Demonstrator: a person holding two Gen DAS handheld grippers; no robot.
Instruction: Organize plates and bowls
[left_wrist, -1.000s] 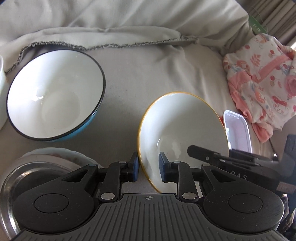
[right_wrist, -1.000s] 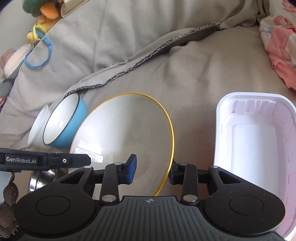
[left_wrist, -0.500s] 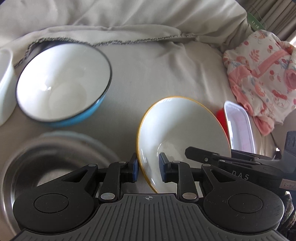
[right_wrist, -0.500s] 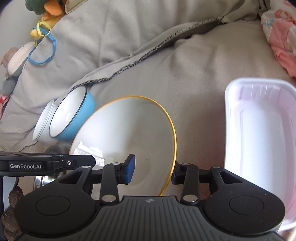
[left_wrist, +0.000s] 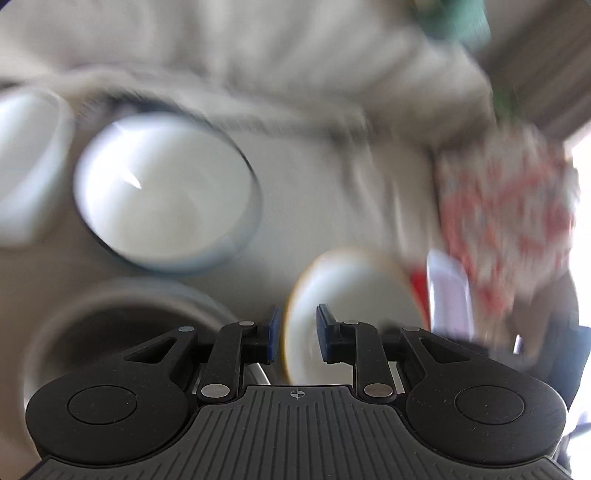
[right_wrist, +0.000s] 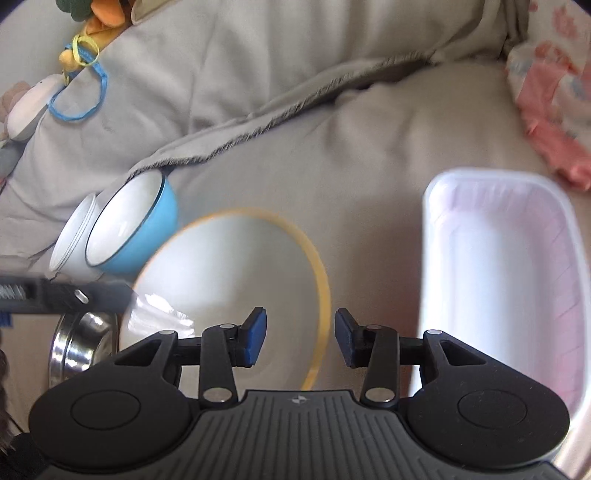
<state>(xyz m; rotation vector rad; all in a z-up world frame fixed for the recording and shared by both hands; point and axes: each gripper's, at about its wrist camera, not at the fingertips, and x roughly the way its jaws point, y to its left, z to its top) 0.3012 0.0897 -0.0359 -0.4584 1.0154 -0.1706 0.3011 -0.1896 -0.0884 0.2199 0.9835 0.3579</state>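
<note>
A white bowl with a yellow rim sits tilted on the grey bedding. My left gripper straddles its left rim with the pads a little apart from it, so it is open. My right gripper is open around the bowl's right rim, pads clear of it. A blue bowl with a white inside lies to the far left. A steel bowl sits at the near left. The left wrist view is blurred by motion.
A white dish lies behind the blue bowl. A white plastic tray lies at the right. Pink patterned cloth is bunched at the far right. Toys and a blue band lie on the blanket at the upper left.
Both grippers have opened wider around the yellow-rimmed bowl's rim. The left gripper has pulled back and up fast, so the bowls look farther away. The right view has shifted slightly.
</note>
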